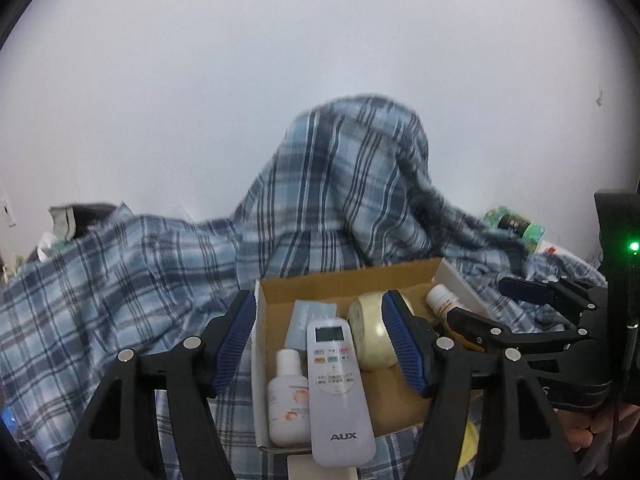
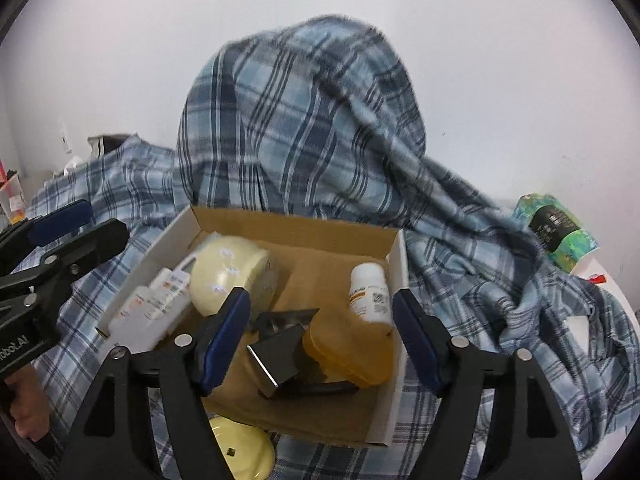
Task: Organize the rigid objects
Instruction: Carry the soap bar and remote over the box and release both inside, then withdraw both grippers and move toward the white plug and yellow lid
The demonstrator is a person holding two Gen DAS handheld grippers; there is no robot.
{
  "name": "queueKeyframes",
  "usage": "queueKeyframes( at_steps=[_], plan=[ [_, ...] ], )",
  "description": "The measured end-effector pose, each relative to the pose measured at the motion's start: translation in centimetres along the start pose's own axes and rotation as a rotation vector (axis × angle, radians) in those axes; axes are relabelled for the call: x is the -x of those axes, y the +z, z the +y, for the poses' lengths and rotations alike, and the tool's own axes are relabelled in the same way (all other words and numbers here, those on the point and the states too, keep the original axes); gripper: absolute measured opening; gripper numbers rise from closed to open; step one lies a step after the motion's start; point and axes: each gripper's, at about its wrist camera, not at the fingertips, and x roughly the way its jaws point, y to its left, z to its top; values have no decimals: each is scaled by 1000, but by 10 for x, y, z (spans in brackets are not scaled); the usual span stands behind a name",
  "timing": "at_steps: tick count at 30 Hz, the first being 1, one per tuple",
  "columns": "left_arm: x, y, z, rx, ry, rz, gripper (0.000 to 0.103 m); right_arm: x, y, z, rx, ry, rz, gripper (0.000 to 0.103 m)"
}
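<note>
- Box on plaid cloth; remote, 2 bottles, yellow tape roll, black clip inside.
- L hand-held gripper: open over remote, nothing held.
- R hand-held gripper: open, empty, above clip.

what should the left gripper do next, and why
Probably lift the left gripper clear. Its jaws stand open with nothing pressed between the pads, and the white AUX remote control already lies in the shallow cardboard box beside the white squeeze bottle, so that placement looks finished.
</note>
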Motion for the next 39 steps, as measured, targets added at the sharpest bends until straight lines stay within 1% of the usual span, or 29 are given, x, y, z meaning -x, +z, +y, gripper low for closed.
queueKeyframes(
  at_steps=[5,11,13,18,19,20,22,23,24,28,30,35,39],
  plan=[
    [35,12,3,19,-14,-56,69,36,8,5,14,-9,-76,73],
    [83,13,3,18,-8,-146,69,85,11,17,21,9,-157,73],
    [96,12,2,16,-19,-160,74,99,10,24,25,11,-182,73],
    [119,6,4,6,-28,-192,79,126,6,36,31,14,-228,74],
    [121,5,4,7,-27,-195,85,129,4,36,27,22,-234,75],
    [125,2,5,12,-26,-203,87,132,1,36,20,29,-241,76],
    [131,-5,7,21,-11,-226,90,137,-5,33,-3,20,-253,82],
    [133,-9,7,20,-5,-235,93,138,-9,31,-15,15,-259,83],
    [134,-12,7,11,-6,-238,102,139,-12,30,-21,13,-262,84],
    [133,-27,4,-21,0,-250,103,137,-24,27,-12,-22,-265,85],
    [126,-38,3,-22,-1,-248,103,135,-29,25,-5,-22,-260,85],
    [105,-62,-2,-50,3,-204,103,124,-46,21,6,-23,-257,86],
    [96,-67,-3,-54,-7,-182,103,118,-59,19,14,-19,-268,86]
  ],
)
